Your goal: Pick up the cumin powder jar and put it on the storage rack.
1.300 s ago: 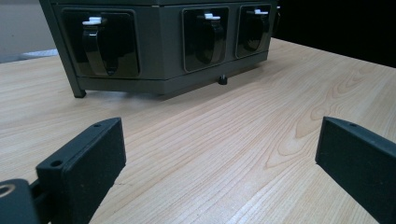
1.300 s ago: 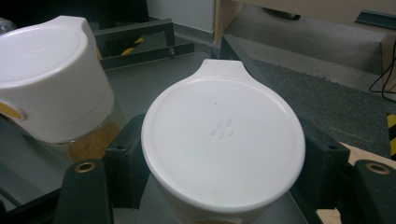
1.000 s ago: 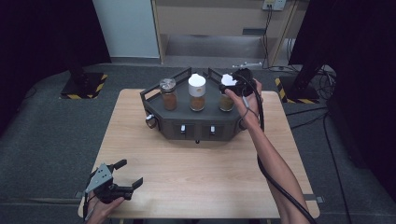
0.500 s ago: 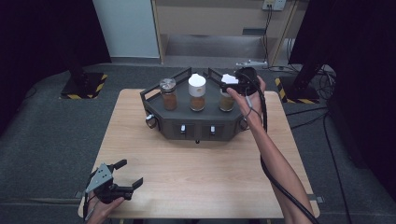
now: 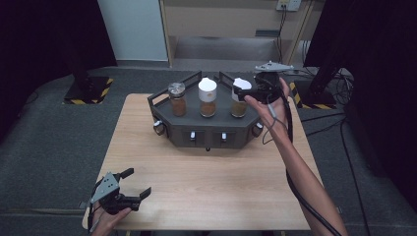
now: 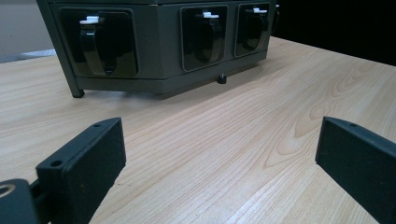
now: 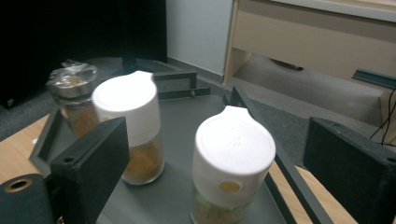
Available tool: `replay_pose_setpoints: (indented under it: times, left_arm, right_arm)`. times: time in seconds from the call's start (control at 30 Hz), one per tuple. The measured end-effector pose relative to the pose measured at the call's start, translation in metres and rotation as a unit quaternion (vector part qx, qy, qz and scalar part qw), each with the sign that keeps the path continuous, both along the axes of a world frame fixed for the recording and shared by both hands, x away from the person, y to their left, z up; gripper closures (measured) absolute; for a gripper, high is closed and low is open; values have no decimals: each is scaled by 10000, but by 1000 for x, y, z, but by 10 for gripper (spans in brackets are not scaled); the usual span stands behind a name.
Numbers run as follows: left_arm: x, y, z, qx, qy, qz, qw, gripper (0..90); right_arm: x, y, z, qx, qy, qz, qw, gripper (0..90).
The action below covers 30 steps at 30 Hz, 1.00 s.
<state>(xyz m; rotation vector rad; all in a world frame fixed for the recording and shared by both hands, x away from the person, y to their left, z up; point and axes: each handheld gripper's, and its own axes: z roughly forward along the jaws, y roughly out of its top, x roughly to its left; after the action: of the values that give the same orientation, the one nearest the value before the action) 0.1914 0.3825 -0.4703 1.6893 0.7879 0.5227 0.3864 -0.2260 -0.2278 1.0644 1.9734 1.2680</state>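
Nearest the person, the left gripper (image 5: pixel 132 195) lay low over the front left corner of the wooden table (image 5: pixel 221 187), its jaws spread wide with nothing but bare wood between them; in the left gripper view it faced the front panel of the dark tray stand (image 6: pixel 159 46), well apart from it.

Farther back, the right gripper (image 5: pixel 242 91) hung at the right end of the dark tray stand (image 5: pixel 206 135). Its jaws had just been opening and stood wide apart. In the right gripper view the white-capped jar (image 7: pixel 231 163) sat on the tray between the two black fingers (image 7: pixel 91 163) but touched neither, with a clear gap on each side, so the right gripper (image 7: pixel 210 172) gripped nothing.

Beyond it stood a second white-capped jar (image 7: pixel 128 126) in the middle of the tray, and farthest left a metal-lidded jar (image 7: pixel 72 93).
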Motion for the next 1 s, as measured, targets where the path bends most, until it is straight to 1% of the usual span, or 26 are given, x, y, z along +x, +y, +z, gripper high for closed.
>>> replay_pose_setpoints:
  times: [0.13,0.27,0.43,0.53,0.63,0.87,1.0]
  left_arm:
    - [0,0,0,-4,1,11,10000,5]
    - [0,0,0,7,4,7,10000,5]
    - [0,0,0,-11,12,16,10000,5]
    - [0,0,1,-9,16,10,10000,5]
    - [0,0,0,-43,13,32,10000,5]
    - [0,1,0,-57,1,47,10000,5]
    - [0,1,0,-53,7,44,10000,5]
  right_arm:
    - [-13,-7,-2,37,-97,128,9999,64]
    - [-28,-14,-5,130,-177,262,9994,56]
    - [-48,-21,-10,106,-315,397,9987,48]
    - [-61,-28,-16,222,-344,466,9981,45]
    - [-69,-34,-21,237,-338,521,9978,39]
    - [-92,-50,-41,311,-390,608,9969,31]
    - [-107,-59,-51,316,-468,647,9963,28]
